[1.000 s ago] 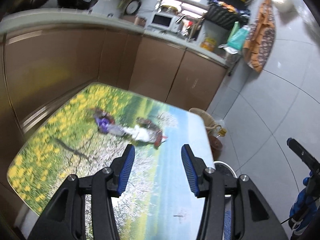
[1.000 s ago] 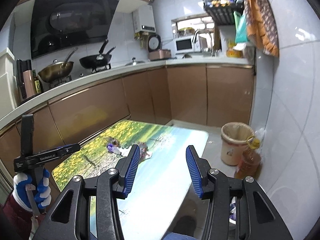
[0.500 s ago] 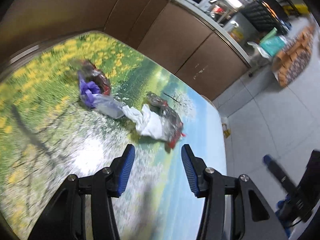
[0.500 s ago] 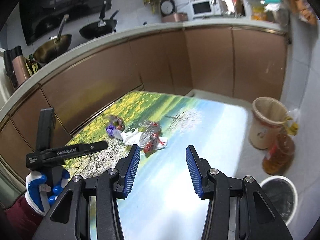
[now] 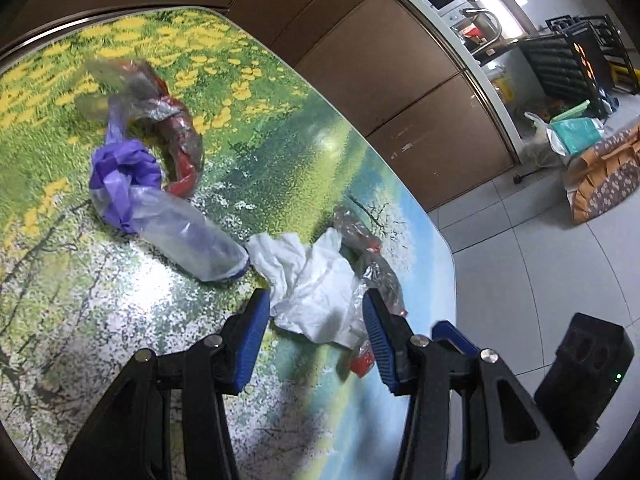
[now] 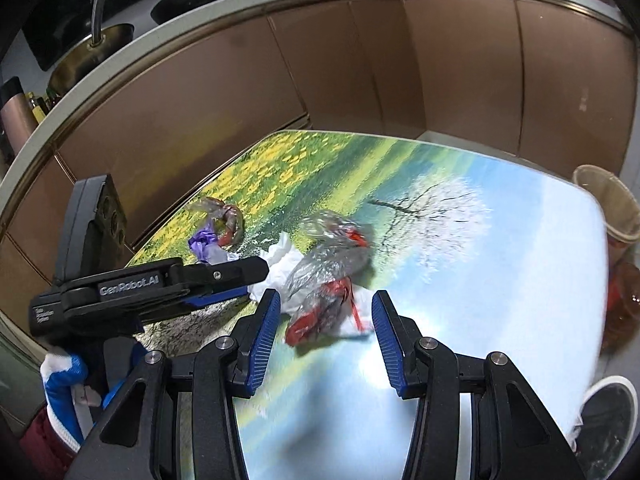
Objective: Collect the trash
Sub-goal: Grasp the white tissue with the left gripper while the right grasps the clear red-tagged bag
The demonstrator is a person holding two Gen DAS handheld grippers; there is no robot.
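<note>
Both grippers have dropped toward the table since the earlier frames, so the litter now fills the space ahead of their fingers.

Left wrist view: the left gripper has its jaws apart, with nothing pinched; the crumpled white tissue lies on the table between the blue pads, and no pad visibly presses on it. A clear wrapper with red print lies against the tissue's right side. Farther left lie a clear plastic sleeve with purple plastic bunched at its far end, and behind it a curled red-and-clear wrapper. The tabletop bears a printed landscape of yellow flowers and blue sky. Brown cabinets stand beyond it.

Right wrist view: the right gripper is likewise open and empty, its pads flanking the red-printed wrapper, which rests on the table partly over the tissue. The left gripper reaches in from the left, held by a blue-and-white gloved hand. A tan waste bin stands off the table's right edge, with a bottle of amber liquid just beside it.
</note>
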